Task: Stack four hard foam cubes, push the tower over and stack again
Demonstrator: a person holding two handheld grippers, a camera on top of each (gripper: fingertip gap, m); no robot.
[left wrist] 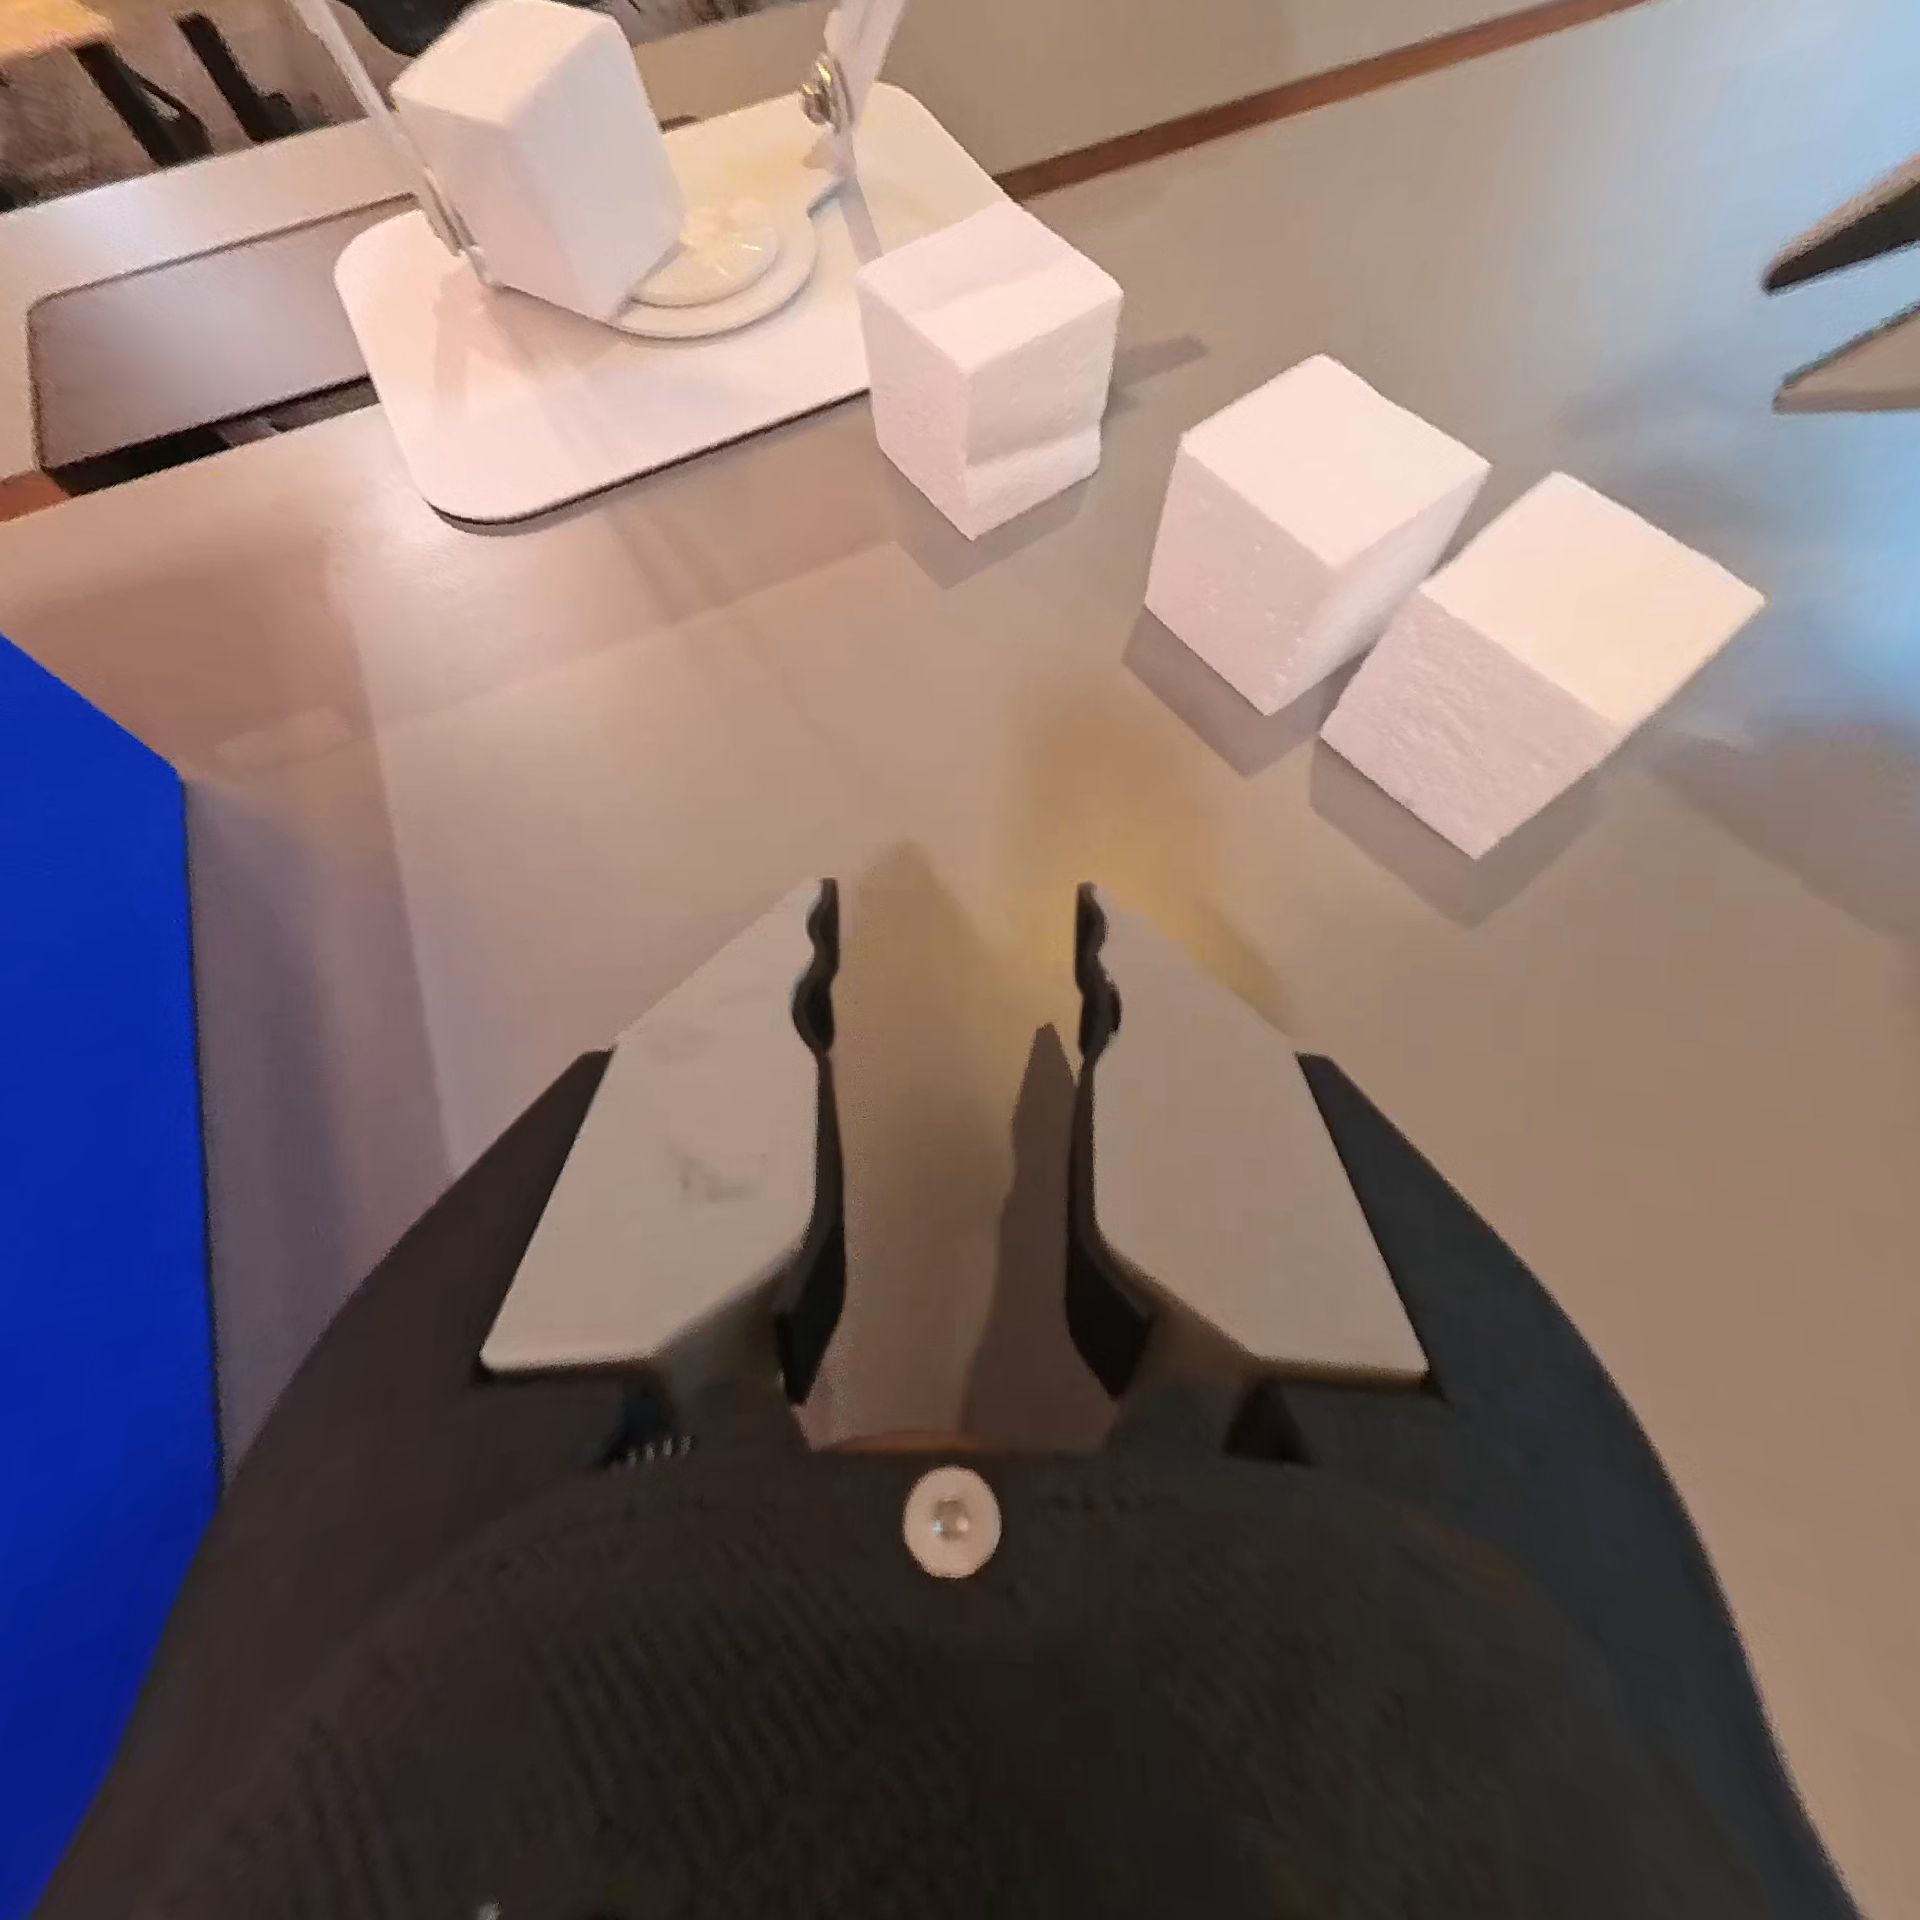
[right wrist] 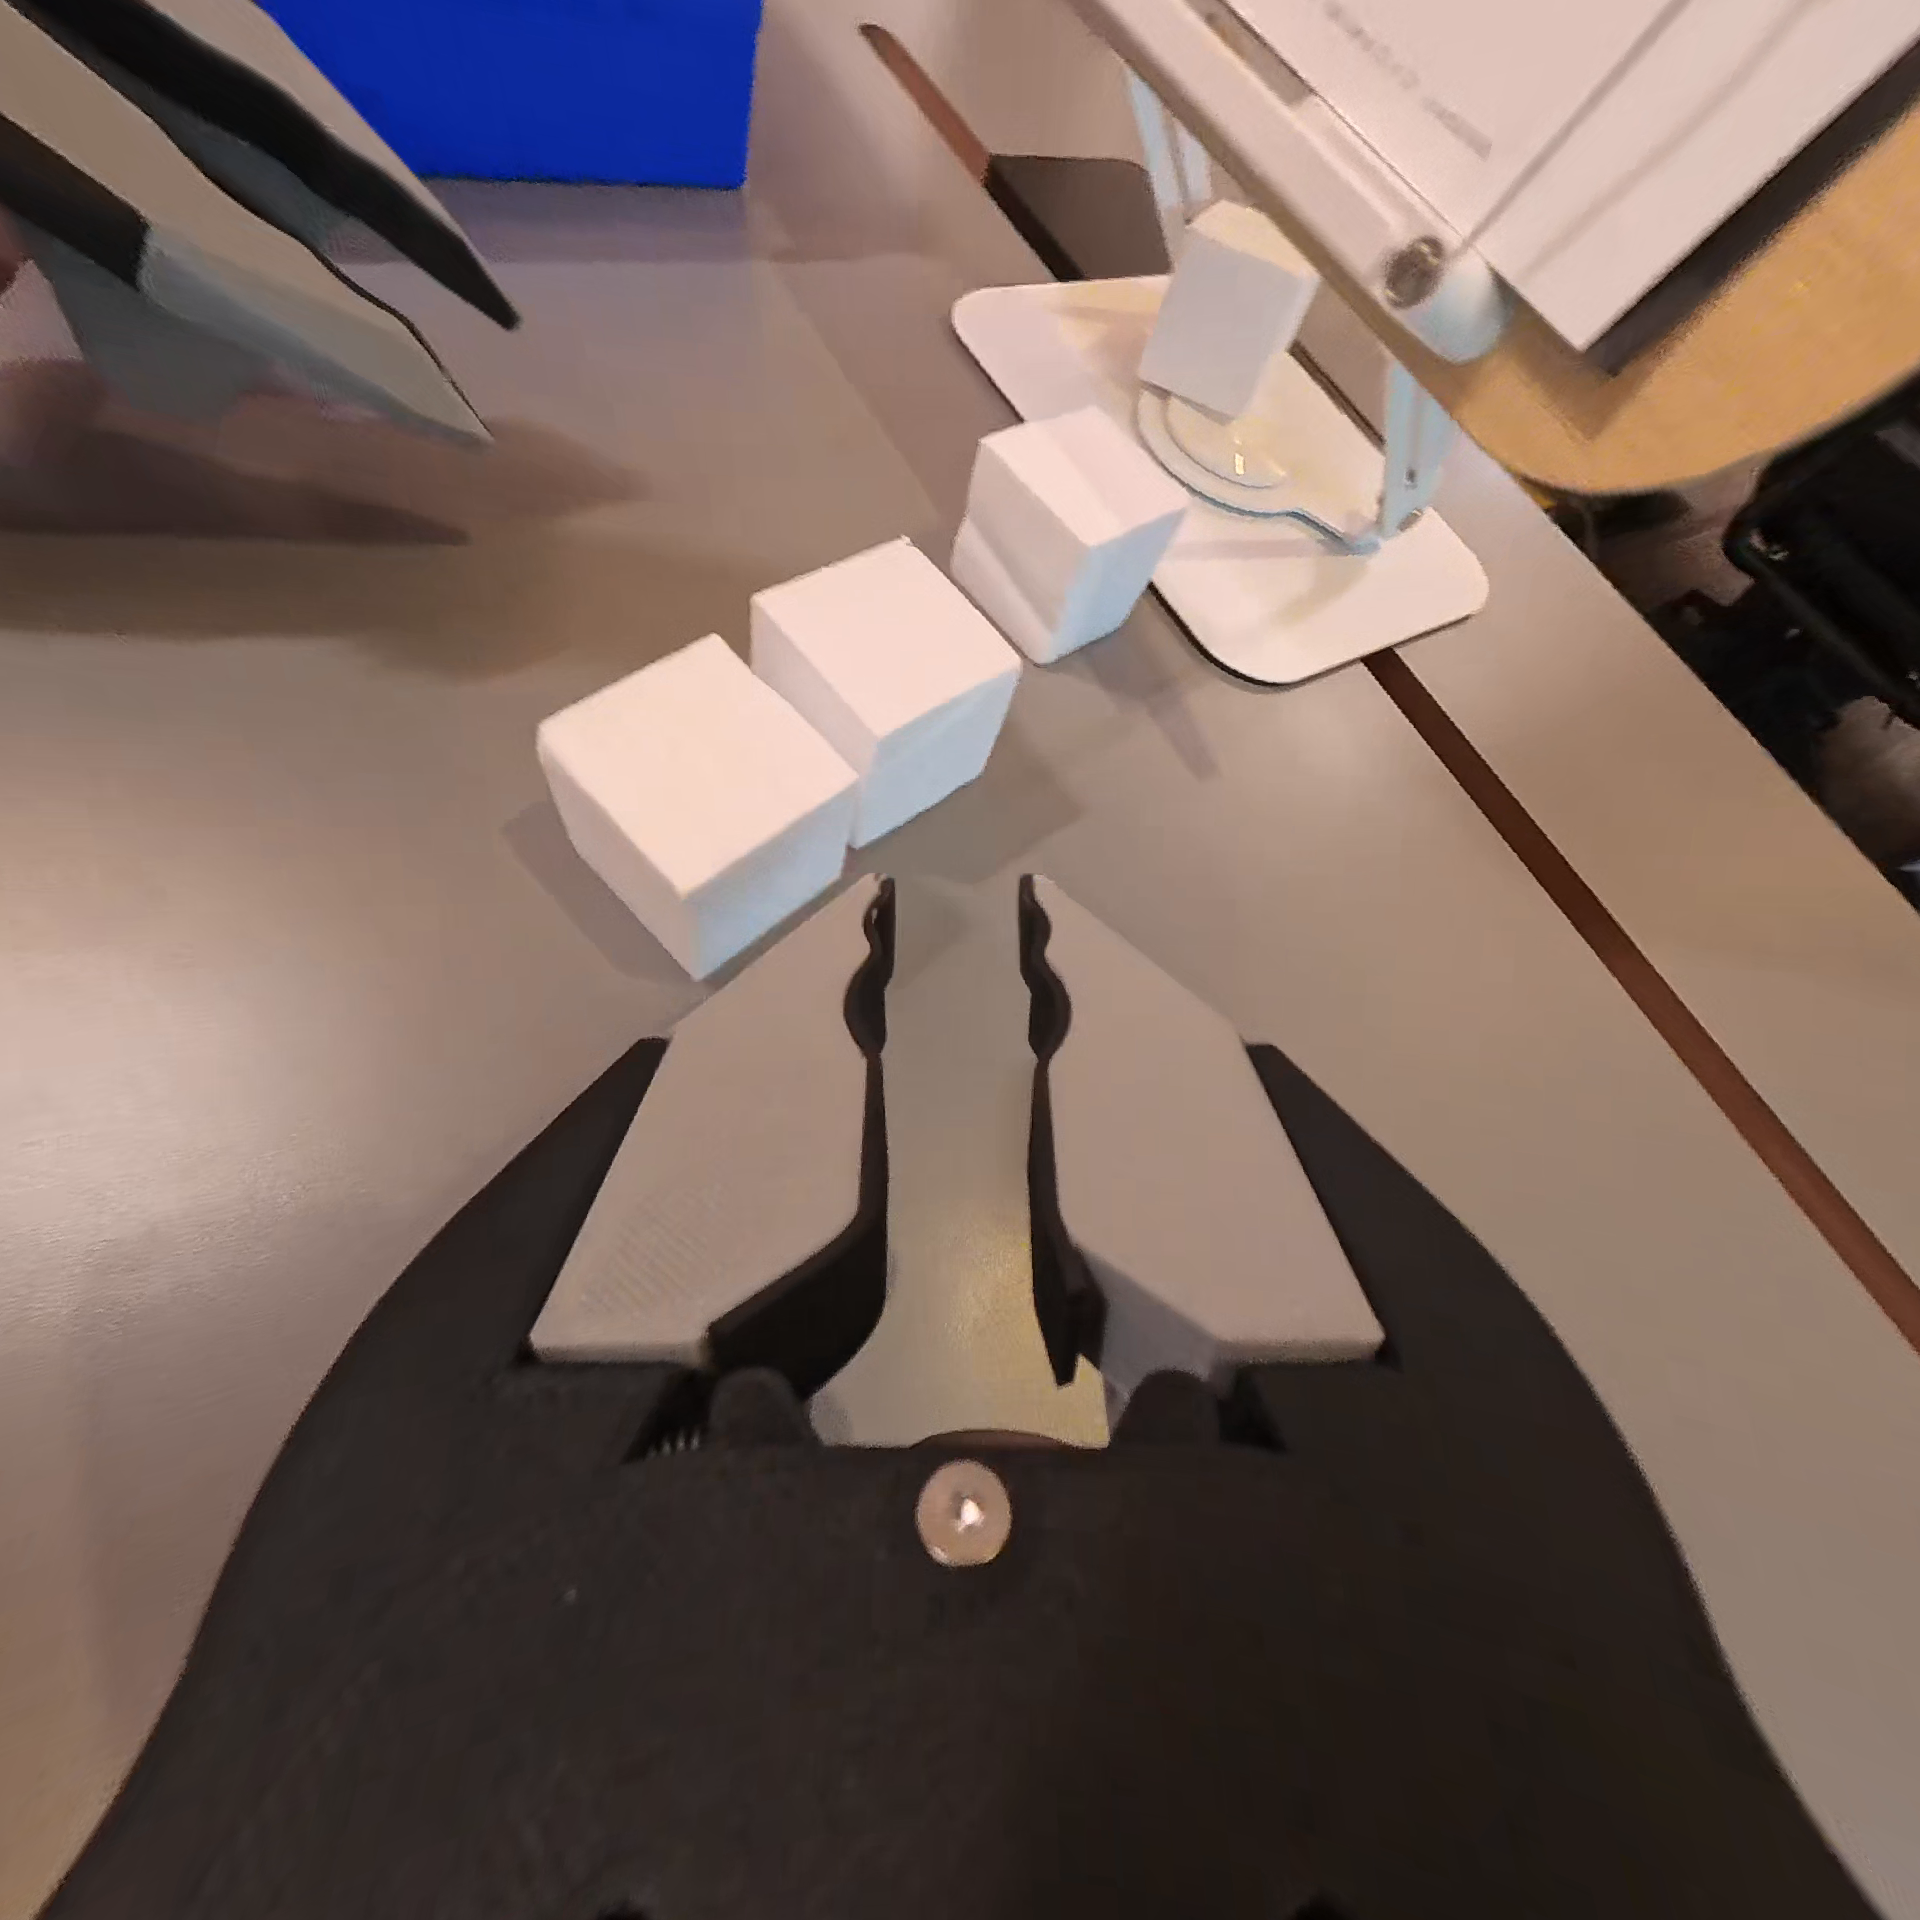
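Four white foam cubes lie apart in a rough line on the grey table, none stacked. In the left wrist view, two cubes [left wrist: 1538, 655] [left wrist: 1309, 520] touch at the right. A third [left wrist: 987, 353] sits at the edge of the white stand base. The fourth [left wrist: 540, 156] leans tilted on that base. My left gripper [left wrist: 956, 904] is open and empty, short of the cubes and left of them. My right gripper [right wrist: 956, 894] is open a little and empty, just before the nearest cube [right wrist: 696, 800]. The other cubes [right wrist: 883, 675] [right wrist: 1070, 520] [right wrist: 1216, 312] lie beyond it.
A white stand base [left wrist: 623, 416] with metal legs stands at the table's back; a monitor [right wrist: 1558, 135] hangs over it. A blue box [left wrist: 83, 1143] is at the left. The left gripper shows at the right wrist view's top left [right wrist: 457, 343]. The table edge [right wrist: 1558, 852] runs along the right. Across from one pair of fingers to the other is roughly 20 centimetres.
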